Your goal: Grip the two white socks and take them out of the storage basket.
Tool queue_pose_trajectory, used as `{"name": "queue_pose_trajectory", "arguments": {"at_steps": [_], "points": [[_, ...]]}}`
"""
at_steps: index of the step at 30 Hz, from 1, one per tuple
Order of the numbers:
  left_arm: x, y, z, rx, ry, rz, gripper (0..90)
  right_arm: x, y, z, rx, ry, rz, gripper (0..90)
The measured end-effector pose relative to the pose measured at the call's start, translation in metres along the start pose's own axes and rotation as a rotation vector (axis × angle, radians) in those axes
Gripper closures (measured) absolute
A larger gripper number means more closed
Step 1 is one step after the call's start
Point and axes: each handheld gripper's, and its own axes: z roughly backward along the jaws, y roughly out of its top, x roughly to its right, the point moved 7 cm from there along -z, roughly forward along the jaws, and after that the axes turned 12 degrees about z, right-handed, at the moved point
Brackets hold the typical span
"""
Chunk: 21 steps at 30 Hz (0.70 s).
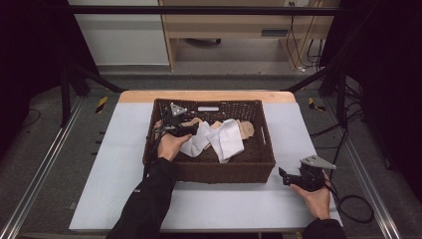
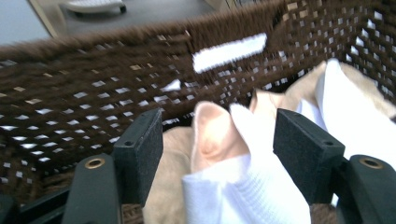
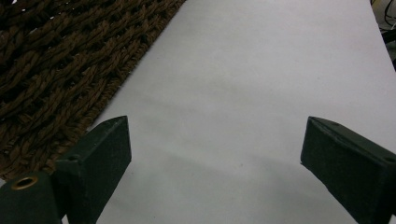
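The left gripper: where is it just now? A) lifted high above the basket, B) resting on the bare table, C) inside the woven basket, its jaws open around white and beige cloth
C: the left gripper is inside the basket, jaws apart on either side of the white cloth.

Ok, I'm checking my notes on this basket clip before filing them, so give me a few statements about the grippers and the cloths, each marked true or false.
1. The left gripper is inside the wicker basket. True.
2. Its jaws are clamped tight on a white cloth. False: the jaws stand apart, with white and beige cloth between them, and no pad visibly presses it.
3. The right gripper is reaching into the basket. False: it sits over the white table cover, outside the basket's near right corner.
4. The right gripper holds nothing. True: its jaws are wide open over bare cover.
5. The basket holds only white cloths. False: beige pieces lie there too.
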Motion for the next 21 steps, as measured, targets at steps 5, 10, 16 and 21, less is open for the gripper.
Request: {"name": "queue_pose_trajectory", "arguments": {"at_steps": [5,10,16,21], "points": [[-0.002,-0.002,-0.004,-0.017,-0.008,0.019,35.3,0.0,0.0,0.0,-0.005,-0.001,-0.005,8.8],[-0.001,-0.01,-0.008,-0.066,-0.018,0.009,32.3,0.0,0.0,0.0,-0.007,0.002,-0.008,8.8],[0.001,-0.018,-0.012,-0.124,-0.003,-0.02,31.8,0.0,0.0,0.0,-0.008,0.003,-0.009,8.8],[0.0,-0.023,-0.014,-0.17,0.014,-0.024,37.6,0.0,0.0,-0.001,-0.006,0.0,-0.002,8.8]]}}
